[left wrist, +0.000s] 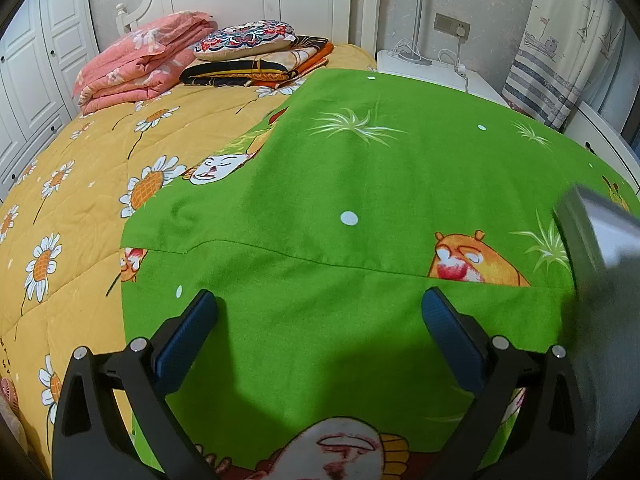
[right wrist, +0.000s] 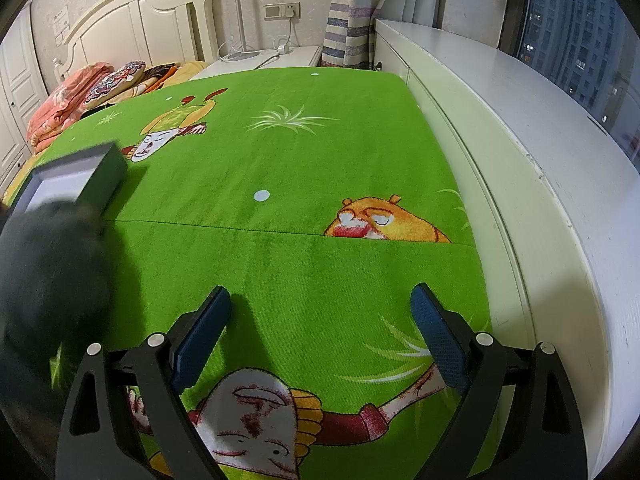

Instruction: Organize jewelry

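A dark grey jewelry box (right wrist: 76, 178) with a pale lining shows at the left of the right wrist view, over the green cartoon cloth (right wrist: 320, 152), with a blurred dark shape (right wrist: 48, 272) close in front of it. The same box appears as a blurred grey block (left wrist: 600, 232) at the right edge of the left wrist view. My left gripper (left wrist: 320, 320) is open and empty above the cloth (left wrist: 360, 184). My right gripper (right wrist: 322, 316) is open and empty above the cloth. No jewelry is visible.
The cloth lies on a bed with a yellow daisy quilt (left wrist: 80, 168). Folded blankets and a cushion (left wrist: 244, 42) lie by the headboard. A white nightstand (left wrist: 432, 68) with cables stands behind. A white window ledge (right wrist: 540, 152) runs along the right.
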Available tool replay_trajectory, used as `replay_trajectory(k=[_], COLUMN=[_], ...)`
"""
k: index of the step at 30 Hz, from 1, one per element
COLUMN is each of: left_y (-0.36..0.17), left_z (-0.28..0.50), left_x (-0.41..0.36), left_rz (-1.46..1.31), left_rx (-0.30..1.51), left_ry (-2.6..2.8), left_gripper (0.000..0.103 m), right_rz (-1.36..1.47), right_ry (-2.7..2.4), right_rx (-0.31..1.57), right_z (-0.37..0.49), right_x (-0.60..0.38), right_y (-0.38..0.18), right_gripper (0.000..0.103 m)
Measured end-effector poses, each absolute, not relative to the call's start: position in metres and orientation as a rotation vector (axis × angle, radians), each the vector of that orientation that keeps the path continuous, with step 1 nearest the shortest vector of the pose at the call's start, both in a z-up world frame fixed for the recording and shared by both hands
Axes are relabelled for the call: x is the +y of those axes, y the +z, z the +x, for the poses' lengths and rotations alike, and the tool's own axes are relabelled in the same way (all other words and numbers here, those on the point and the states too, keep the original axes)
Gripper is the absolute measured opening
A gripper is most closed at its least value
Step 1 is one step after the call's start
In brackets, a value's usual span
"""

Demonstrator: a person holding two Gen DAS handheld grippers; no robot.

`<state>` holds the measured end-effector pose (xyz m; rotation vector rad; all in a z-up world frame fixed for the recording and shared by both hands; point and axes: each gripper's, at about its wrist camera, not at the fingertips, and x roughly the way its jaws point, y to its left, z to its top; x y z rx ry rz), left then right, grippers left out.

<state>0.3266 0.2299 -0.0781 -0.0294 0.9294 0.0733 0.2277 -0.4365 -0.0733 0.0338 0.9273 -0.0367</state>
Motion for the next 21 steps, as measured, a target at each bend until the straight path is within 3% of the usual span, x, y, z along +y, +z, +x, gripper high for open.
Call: replay_trajectory(k=[21], left_y=[-0.0772], left_z=[0.3259], left_x=[0.2295], left_rz=[-0.030], left_rx=[0.930], left_ry=[0.074], left_gripper=[0.100], right_rz=[0.034], right_ry=[-0.037], right_rx=[0.928], right_z=[0.2276], right_x=[-0.4366], right_y=[-0.0729], right_gripper=[0.086])
